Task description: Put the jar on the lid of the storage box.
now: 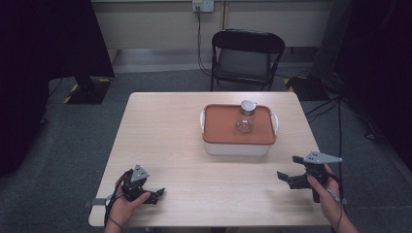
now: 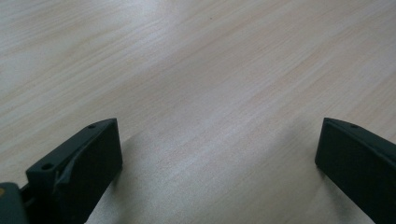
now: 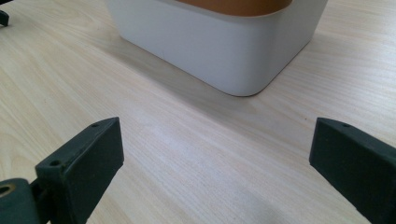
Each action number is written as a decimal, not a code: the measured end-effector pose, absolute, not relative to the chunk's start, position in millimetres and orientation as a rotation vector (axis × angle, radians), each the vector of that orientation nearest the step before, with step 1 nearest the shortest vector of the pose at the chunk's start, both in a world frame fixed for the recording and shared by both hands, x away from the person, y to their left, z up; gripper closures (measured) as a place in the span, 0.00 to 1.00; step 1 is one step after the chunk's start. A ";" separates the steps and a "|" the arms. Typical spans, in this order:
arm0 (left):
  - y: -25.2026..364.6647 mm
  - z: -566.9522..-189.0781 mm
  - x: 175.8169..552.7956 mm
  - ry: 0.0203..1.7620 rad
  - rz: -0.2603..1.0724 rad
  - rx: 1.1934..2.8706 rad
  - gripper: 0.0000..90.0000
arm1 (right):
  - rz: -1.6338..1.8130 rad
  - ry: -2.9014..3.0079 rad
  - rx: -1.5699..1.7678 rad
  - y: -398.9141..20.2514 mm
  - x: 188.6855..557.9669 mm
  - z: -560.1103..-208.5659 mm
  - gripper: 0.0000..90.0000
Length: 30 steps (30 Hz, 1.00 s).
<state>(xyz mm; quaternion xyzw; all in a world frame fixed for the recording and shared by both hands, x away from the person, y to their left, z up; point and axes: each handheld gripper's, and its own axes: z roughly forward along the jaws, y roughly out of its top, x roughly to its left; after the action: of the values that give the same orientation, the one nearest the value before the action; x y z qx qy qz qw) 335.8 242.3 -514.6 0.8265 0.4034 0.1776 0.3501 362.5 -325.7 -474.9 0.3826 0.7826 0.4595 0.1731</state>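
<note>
A white box (image 1: 236,146) with an orange lid (image 1: 221,127) stands on the far right half of the wooden table (image 1: 165,136). A clear glass jar with a metal lid (image 1: 246,115) stands upright on the orange lid. My left gripper (image 1: 156,195) rests near the front left edge, open, with bare wood between its jaws (image 2: 219,158). My right gripper (image 1: 289,168) hovers at the front right, open and empty, pointing at the white box (image 3: 219,44), whose near corner lies a short way beyond its jaws (image 3: 215,158).
A black folding chair (image 1: 245,58) stands beyond the table's far edge. Cables (image 1: 325,104) run across the grey floor at the right. A dark stand base (image 1: 87,90) sits on the floor at the far left.
</note>
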 end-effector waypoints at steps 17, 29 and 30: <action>242.3 -514.6 335.7 1.045 0.460 2.141 0.00 | 1.295 2.215 1.109 -340.5 353.2 -482.8 0.02; 242.3 -514.6 335.7 1.045 0.460 2.141 0.00 | 1.297 2.209 1.129 -348.5 348.2 -487.1 0.02; 242.3 -514.6 335.7 1.045 0.460 2.141 0.00 | 1.293 2.210 1.133 -349.1 347.7 -487.5 0.02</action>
<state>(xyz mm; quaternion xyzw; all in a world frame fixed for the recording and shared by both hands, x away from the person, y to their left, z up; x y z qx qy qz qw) 335.7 242.3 -514.6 0.8265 0.4035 0.1776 0.3501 347.7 -349.1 -487.5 0.3986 0.7778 0.4551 0.1702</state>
